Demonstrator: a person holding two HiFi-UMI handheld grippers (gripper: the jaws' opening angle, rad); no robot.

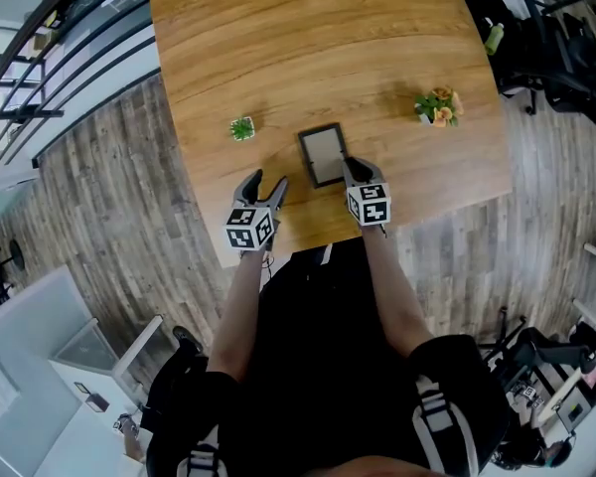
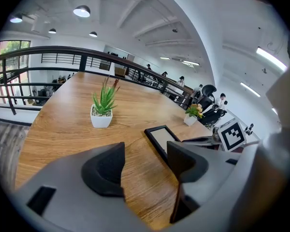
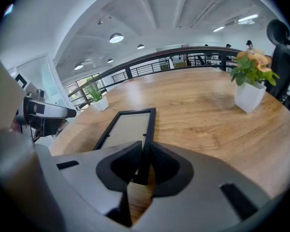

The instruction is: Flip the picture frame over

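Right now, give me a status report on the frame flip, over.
Left gripper open, empty. Right gripper jaws shut on picture frame, near right corner. Frame lies on the wooden table. Both potted plants stand clear.

The frame [image 1: 324, 154] lies on the table [image 1: 308, 38], plant [image 1: 241, 128] left, flowers [image 1: 438, 106] right; left gripper [image 1: 269, 180] before-left, right gripper [image 1: 352, 167] on its near-right edge.
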